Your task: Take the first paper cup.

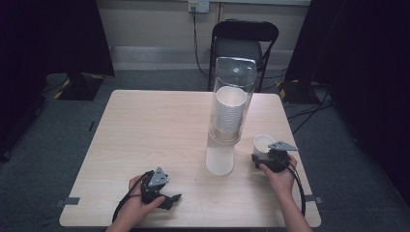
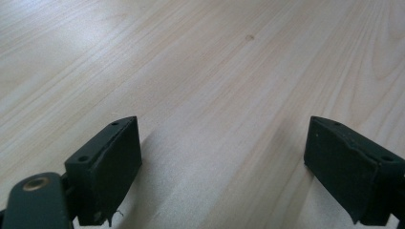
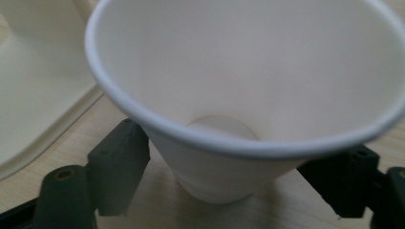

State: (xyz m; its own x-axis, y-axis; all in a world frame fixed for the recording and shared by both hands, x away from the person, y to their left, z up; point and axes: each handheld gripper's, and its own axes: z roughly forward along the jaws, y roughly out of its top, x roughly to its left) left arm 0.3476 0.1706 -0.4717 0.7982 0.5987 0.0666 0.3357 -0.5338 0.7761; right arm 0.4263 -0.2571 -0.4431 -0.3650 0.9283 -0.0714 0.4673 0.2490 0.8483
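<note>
Counter (image 1: 154, 125): pale wood-grain top, seen from above; grey carpet around it
Cup dispenser (image 1: 231, 104): clear upright tube near the middle of the counter, a little to the right, holding a stack of white cups (image 1: 229, 112); a white base (image 1: 220, 159) beneath it
Single cup (image 1: 263, 144): white paper cup, upright on the counter, to the right of the dispenser base and apart from it
Right tongs (image 1: 263, 155): held in the right hand (image 1: 278, 175) at the right front of the counter; its jaws stand one on each side of the cup's lower wall, close against it, and the cup looks gripped between them, though exact contact is hard to judge
Left tongs (image 1: 174, 198): held in the left hand (image 1: 140, 205) at the left front edge, lying low over the counter; jaws spread wide with only bare wood between them
Chair (image 1: 244, 41): black, behind the far edge of the counter
Wall socket (image 1: 198, 6): on the back wall, a cable hanging down from it
</note>
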